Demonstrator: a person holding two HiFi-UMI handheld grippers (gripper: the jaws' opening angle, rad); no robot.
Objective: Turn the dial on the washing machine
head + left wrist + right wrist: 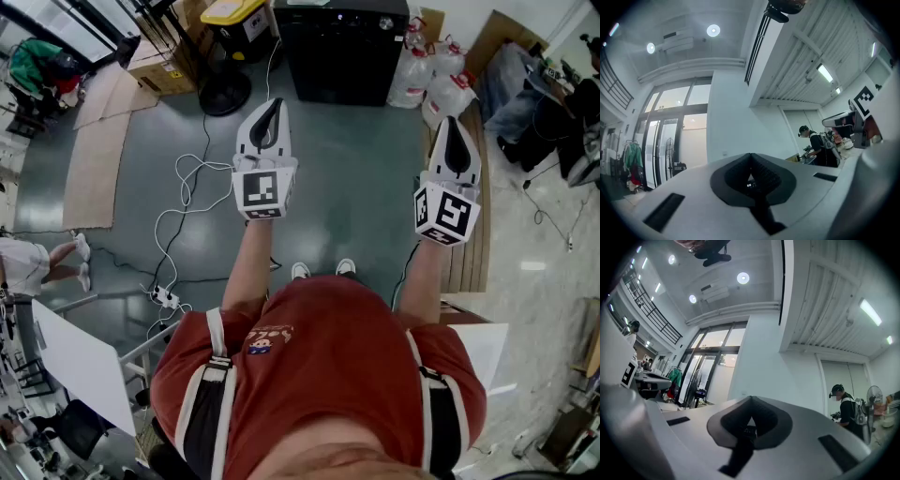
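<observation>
Overhead, left gripper [272, 108] and right gripper [450, 127] are both closed, empty; yellow-lidded bin [234, 17] sits shut beside washing machine [342, 52].

The person wears a red T-shirt [328, 361] with a small printed emblem [267, 339] on the chest, black harness straps [208, 398] edged in white over both shoulders, and white shoes [300, 271]. The left tool [275, 103] and right tool [451, 124] are white shells with black ribbed pads [765, 172], each bearing a cube [262, 190] of black-and-white square markers.

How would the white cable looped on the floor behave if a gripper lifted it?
The white cable lies in loose loops, so it is probably floppy and light. Thin and smooth-looking, it might slip from a pinch.
</observation>
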